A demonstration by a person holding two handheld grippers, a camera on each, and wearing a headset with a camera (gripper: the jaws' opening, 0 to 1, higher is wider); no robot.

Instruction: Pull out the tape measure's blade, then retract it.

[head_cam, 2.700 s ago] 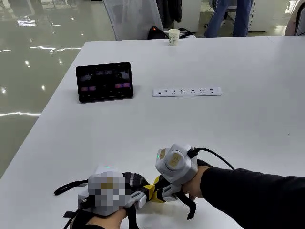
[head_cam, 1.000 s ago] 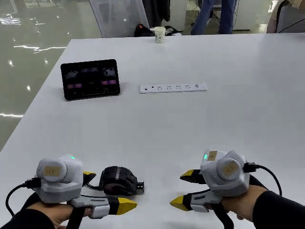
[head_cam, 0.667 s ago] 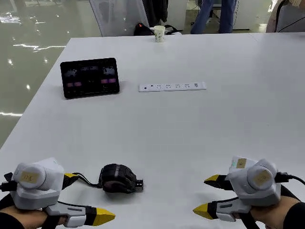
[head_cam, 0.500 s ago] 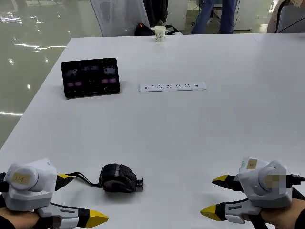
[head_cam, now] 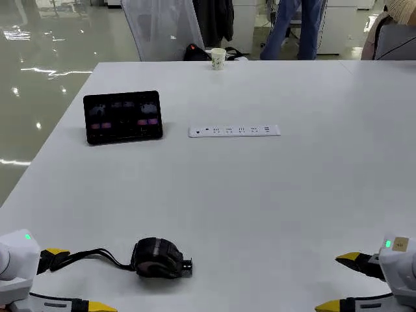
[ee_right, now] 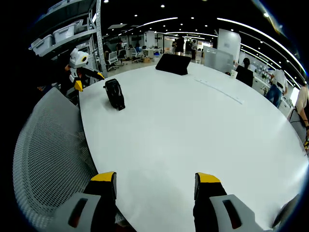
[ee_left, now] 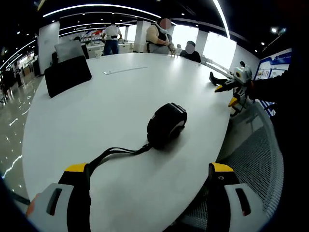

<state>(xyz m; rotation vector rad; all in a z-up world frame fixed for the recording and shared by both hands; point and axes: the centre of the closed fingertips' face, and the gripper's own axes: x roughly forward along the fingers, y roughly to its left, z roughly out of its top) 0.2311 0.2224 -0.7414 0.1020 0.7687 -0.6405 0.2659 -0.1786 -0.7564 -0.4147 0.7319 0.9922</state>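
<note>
The black tape measure [head_cam: 159, 258] lies on the white table [head_cam: 260, 195] near its front edge, with the blade drawn in and the hook at its right end. Its black wrist strap [head_cam: 88, 255] trails left toward my left gripper [head_cam: 75, 279]. That gripper is open at the bottom left corner, apart from the case and holding nothing. In the left gripper view the tape measure [ee_left: 166, 124] sits ahead of the spread yellow-tipped jaws [ee_left: 148, 169]. My right gripper [head_cam: 338, 283] is open and empty at the bottom right corner, far from the tape measure [ee_right: 114, 93].
A dark tablet [head_cam: 123, 117] stands at the left middle of the table. A white power strip [head_cam: 234, 130] lies in the centre, and a paper cup [head_cam: 218, 58] stands at the far edge. A grey mesh chair [ee_right: 48, 145] is by the near edge. People stand beyond the far edge.
Both grippers let go of the tape measure and drew apart, left to the left, right to the right, then back toward the near edge. The tape measure stays lying on the table.
</note>
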